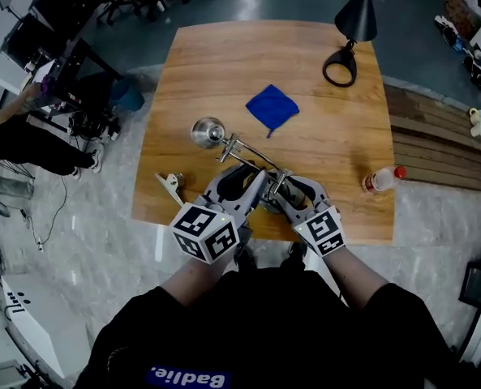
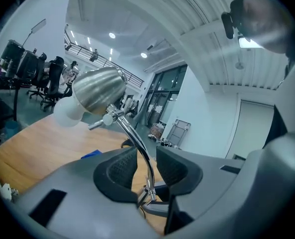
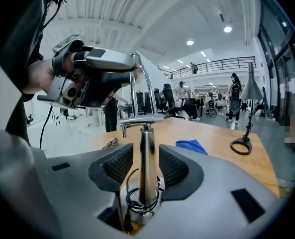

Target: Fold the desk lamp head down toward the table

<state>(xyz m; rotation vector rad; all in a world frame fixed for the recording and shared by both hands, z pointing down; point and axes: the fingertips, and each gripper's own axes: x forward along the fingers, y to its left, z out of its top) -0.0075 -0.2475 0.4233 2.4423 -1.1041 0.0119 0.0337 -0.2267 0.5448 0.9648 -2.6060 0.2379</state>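
While the desk lamp [image 1: 210, 133] stands near the front edge of the table [image 1: 337, 136], just below the head view's centre, the left gripper [image 2: 146, 159] gapes around its thin curved arm; the right gripper [image 3: 146, 166] gapes around its upright post.

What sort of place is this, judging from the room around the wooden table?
Probably a large open-plan office or lab hall: black office chairs stand beyond the light wooden table, a railed upper gallery runs along the wall, and tall dark-framed glass walls close one side.
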